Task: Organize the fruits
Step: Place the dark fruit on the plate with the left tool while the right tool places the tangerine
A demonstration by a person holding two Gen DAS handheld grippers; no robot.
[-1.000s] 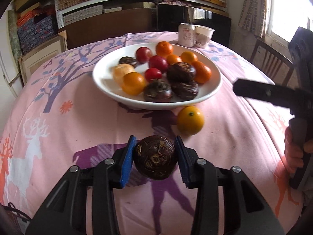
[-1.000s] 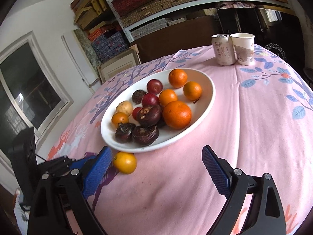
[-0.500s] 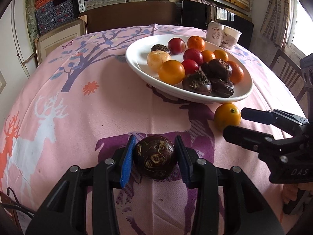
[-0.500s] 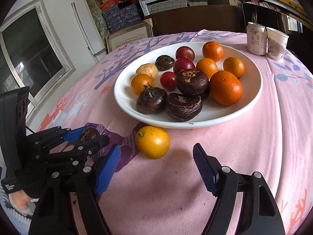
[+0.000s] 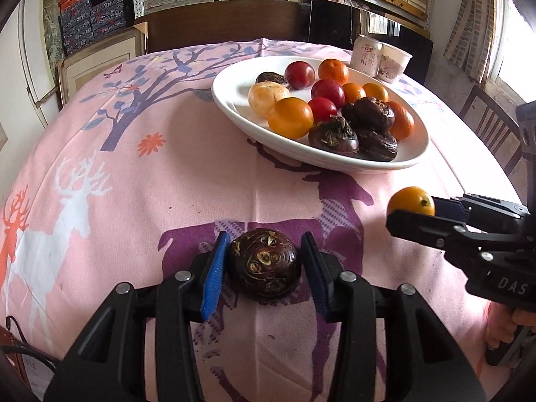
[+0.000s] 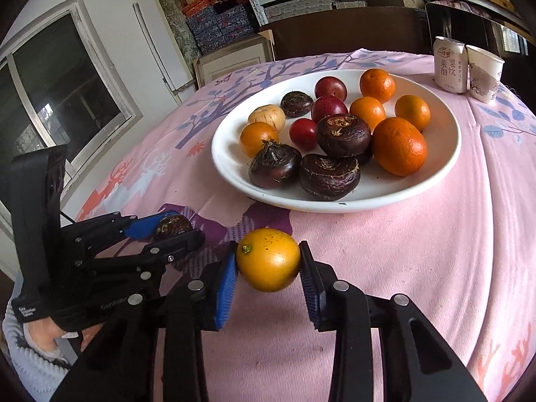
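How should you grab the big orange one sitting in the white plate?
Grip the big orange across its widest middle, one finger on each rounded side. Come from above, on the side near the bare rim of the white plate, because a dark water chestnut crowds its other side.

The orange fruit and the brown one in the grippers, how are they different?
The orange fruit is bright and smooth; the brown one is dark, with rough rings. The orange fruit sits in the right gripper, the brown one in the left gripper. Both are roundish, off the plate, and squeezed between blue pads.
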